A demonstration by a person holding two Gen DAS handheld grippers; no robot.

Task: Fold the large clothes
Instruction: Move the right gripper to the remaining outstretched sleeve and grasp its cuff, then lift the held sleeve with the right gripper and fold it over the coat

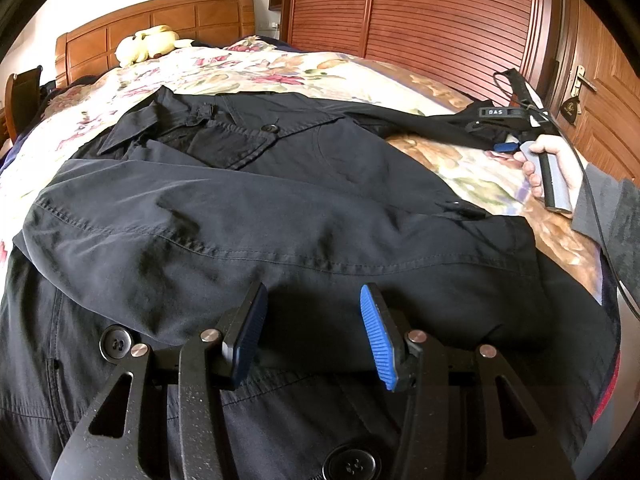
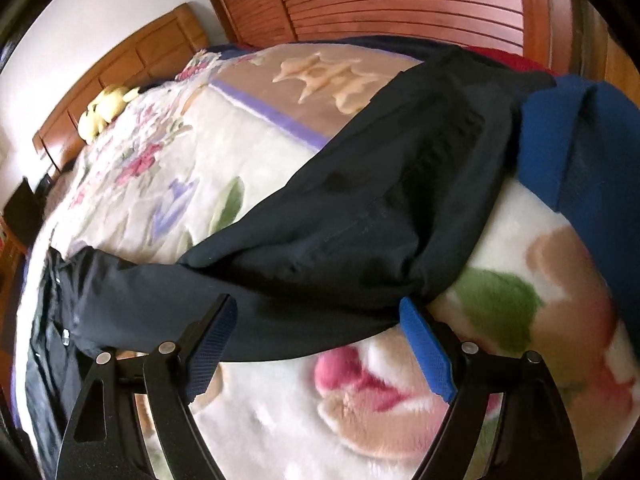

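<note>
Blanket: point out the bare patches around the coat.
Bare blanket lies between the coat collar and the plush toy, and under the outstretched sleeve toward the right gripper. The near side is crowded: coat fills it around the left gripper.

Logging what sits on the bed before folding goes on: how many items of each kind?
Black coat: 1
Blue garment: 1
Yellow plush toy: 1
Floral blanket: 1
Total: 4
</note>
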